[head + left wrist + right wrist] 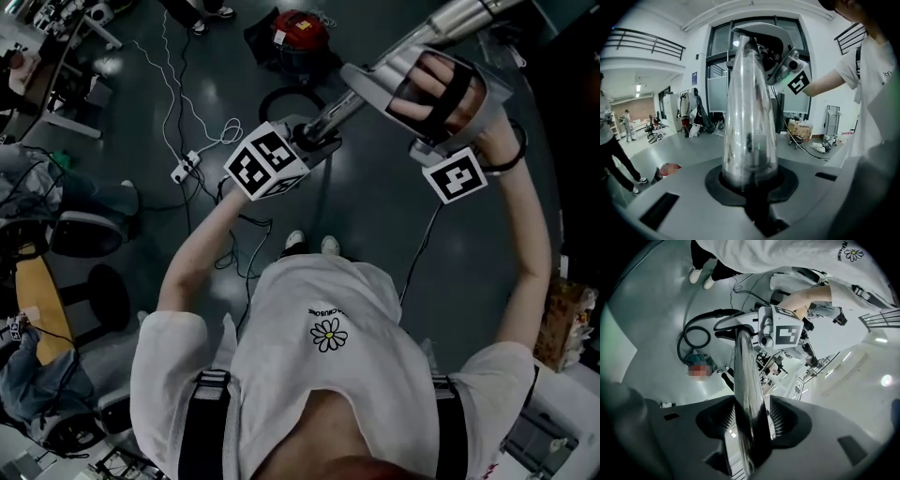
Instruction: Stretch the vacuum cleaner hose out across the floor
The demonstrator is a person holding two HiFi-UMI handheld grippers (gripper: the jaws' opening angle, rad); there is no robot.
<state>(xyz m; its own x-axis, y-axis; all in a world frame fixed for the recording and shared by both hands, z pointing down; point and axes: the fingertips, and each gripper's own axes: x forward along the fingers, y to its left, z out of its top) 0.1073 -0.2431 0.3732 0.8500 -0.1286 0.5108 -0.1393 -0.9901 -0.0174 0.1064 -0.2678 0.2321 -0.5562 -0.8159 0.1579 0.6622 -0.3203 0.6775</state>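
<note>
I hold the vacuum's shiny metal tube (pixel 459 19) up in front of me with both grippers. My left gripper (pixel 319 127) is shut on its thin lower end, and in the left gripper view the tube (pixel 749 108) rises straight out of the closed left gripper (pixel 750 178). My right gripper (pixel 398 66) sits further up on the wider part. There the tube (pixel 744 371) lies between the ribbed pads (pixel 725 420) of the right gripper (pixel 750 423), with a dark gap on one side. The black hose (pixel 277 94) coils on the floor beside the red vacuum cleaner (pixel 300 37).
White cables and a power strip (pixel 183 169) trail over the dark floor at the left. Stools (pixel 89 234) and desk legs (pixel 80 122) crowd the left edge. Another person's feet (pixel 211 11) show at the top. A snack box (pixel 562 323) stands at the right.
</note>
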